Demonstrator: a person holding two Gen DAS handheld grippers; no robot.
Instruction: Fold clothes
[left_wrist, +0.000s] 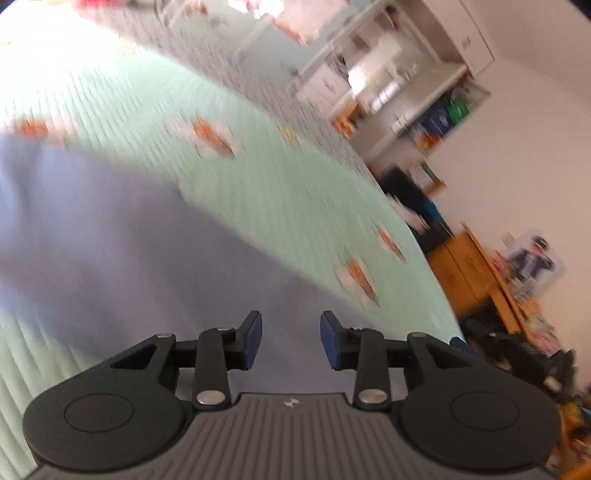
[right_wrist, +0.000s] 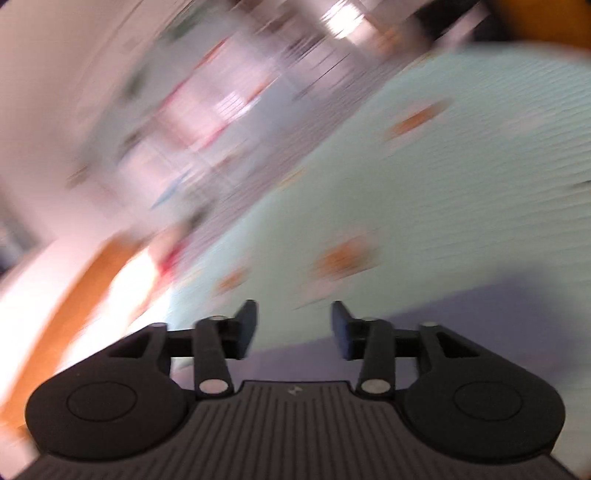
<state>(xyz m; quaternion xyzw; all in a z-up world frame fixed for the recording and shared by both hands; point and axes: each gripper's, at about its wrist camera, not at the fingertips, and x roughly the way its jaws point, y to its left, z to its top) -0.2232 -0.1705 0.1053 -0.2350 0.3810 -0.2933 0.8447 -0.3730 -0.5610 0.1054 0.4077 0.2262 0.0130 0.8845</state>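
Observation:
A pale lavender garment (left_wrist: 122, 229) lies spread on a mint green bedspread (left_wrist: 258, 155) with orange and white flowers. In the left wrist view my left gripper (left_wrist: 291, 338) hovers over the garment's near part, open, with nothing between its blue pads. In the right wrist view, which is heavily blurred, my right gripper (right_wrist: 293, 328) is open above the edge of the same lavender garment (right_wrist: 461, 325), where it meets the green bedspread (right_wrist: 461, 177). Nothing is held.
In the left wrist view the bed's edge curves down the right side. Beyond it stand white shelves (left_wrist: 417, 92) with coloured items, a wooden cabinet (left_wrist: 469, 269) and clutter on the floor. In the right wrist view a blurred wooden surface (right_wrist: 74, 295) lies at the left.

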